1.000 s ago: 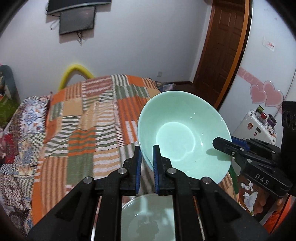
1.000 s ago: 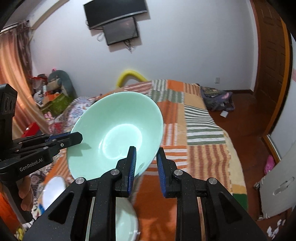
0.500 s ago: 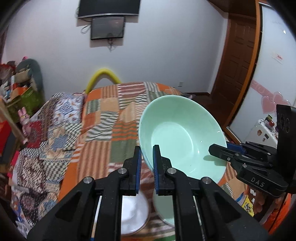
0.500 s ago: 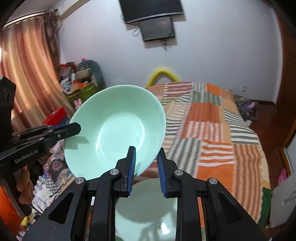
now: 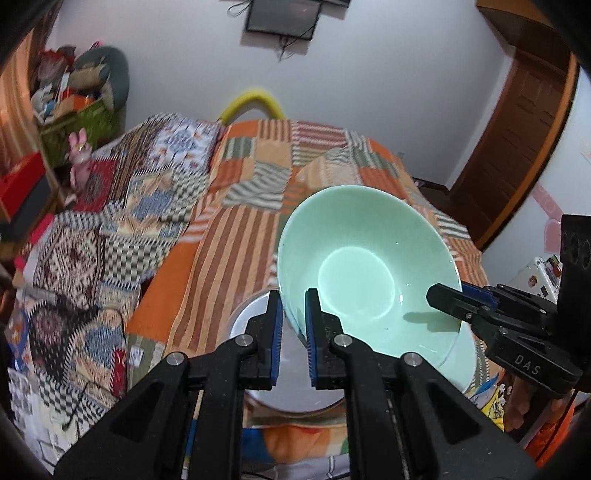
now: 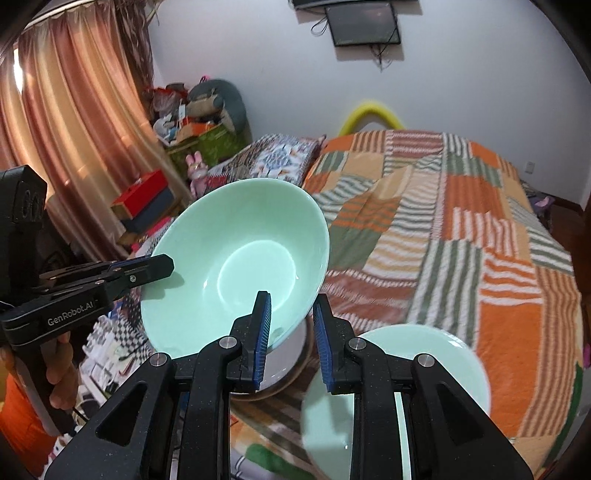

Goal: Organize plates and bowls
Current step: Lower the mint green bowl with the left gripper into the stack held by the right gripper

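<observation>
A mint-green bowl (image 5: 365,273) is held in the air between both grippers, tilted. My left gripper (image 5: 293,325) is shut on its left rim; my right gripper (image 6: 291,334) is shut on its near right rim, and the bowl also shows in the right wrist view (image 6: 236,266). Below the bowl a white plate (image 5: 291,384) lies on the bed; it shows in the right wrist view too (image 6: 286,363). A second mint-green bowl (image 6: 439,369) sits on the bed to the right of the plate. In the left wrist view the right gripper (image 5: 458,306) grips the far rim.
The bed has an orange, green and white striped patchwork blanket (image 6: 461,229). A patterned blanket (image 5: 110,229) lies to its left. Boxes and clutter (image 6: 147,199) stand by the curtain. A brown door (image 5: 517,140) is at the right. A screen (image 6: 365,26) hangs on the far wall.
Both grippers have carried the held bowl to the left, over the white plate. The second green bowl, earlier right below, now lies to the right.
</observation>
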